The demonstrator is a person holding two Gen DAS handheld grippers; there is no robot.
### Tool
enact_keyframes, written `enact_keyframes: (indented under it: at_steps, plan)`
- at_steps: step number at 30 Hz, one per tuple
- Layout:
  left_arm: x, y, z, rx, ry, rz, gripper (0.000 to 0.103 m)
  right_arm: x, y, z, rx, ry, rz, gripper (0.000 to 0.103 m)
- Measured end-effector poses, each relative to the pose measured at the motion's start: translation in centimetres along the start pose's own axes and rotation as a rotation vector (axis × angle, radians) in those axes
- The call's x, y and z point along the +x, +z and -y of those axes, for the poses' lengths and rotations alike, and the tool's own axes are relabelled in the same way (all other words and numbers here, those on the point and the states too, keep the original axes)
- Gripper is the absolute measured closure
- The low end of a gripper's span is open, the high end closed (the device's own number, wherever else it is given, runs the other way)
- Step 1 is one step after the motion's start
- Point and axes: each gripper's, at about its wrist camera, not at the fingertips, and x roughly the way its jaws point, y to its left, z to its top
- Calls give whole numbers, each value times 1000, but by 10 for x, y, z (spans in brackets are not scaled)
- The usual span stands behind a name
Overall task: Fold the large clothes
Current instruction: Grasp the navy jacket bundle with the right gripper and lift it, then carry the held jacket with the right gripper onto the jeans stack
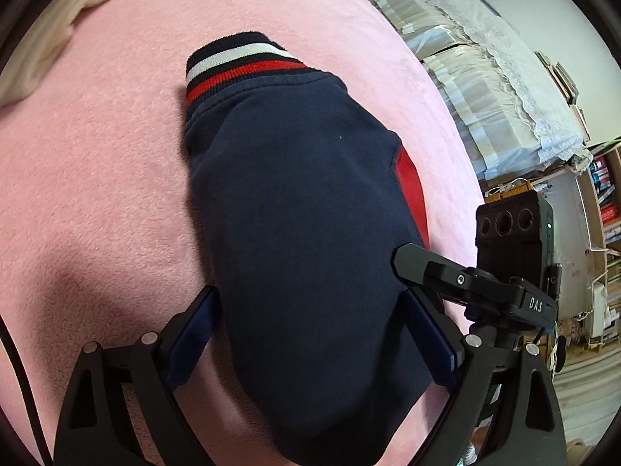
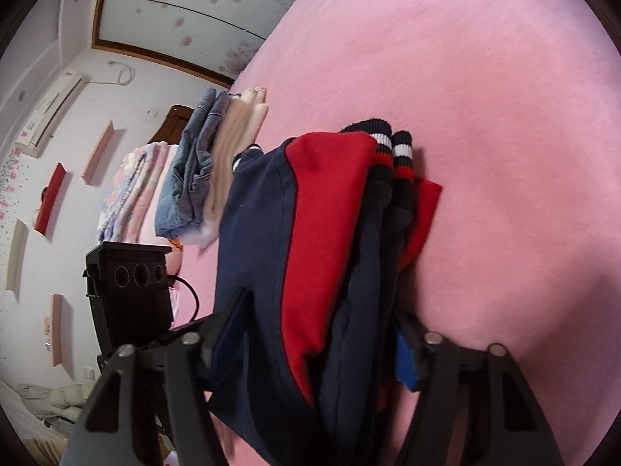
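A folded navy and red jacket (image 1: 302, 209) with a navy, white and red striped hem lies on the pink bed cover (image 1: 97, 147). My left gripper (image 1: 310, 299) has its fingers on either side of the folded bundle and is shut on it. In the right wrist view the jacket (image 2: 322, 240) shows its red panel and striped cuffs. My right gripper (image 2: 322, 326) clamps the thick folded edge between its fingers. The other gripper's body shows in the left wrist view (image 1: 512, 248) and in the right wrist view (image 2: 132, 283).
A stack of folded clothes, jeans (image 2: 194, 167) and cream pieces (image 2: 236, 143), sits further along the bed. A cream garment (image 1: 58, 27) lies at the bed's far left. A lace-covered cabinet (image 1: 485, 77) and bookshelves (image 1: 605, 202) stand beyond the bed edge.
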Motion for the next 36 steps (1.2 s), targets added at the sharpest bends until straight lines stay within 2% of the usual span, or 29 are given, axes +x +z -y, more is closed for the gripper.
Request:
enact_keyframes:
  at_steps: [4,7,11,18,23,36]
  plan:
    - [2,4,11,2,43,-7,9,-3,-3,-3,-6,4,20,52]
    - [10,10,17,-14,57,-40,5,-6,-5,-3,-5,-2,33,54]
    - [10,10,22,-3,64,-21,5,-8,-6,-6,-3,-21,43,56]
    - [-5,3,18,7,45,-9,24,-14,-9,-18,-19,-55,62,65]
    - [-27,-8,31,45,64,-2,27,-20,-19,-36,-43,-76,69,67]
    - [-129,-50,55,91,124,30,27,-32,-79,-114,-73,-12,63,67]
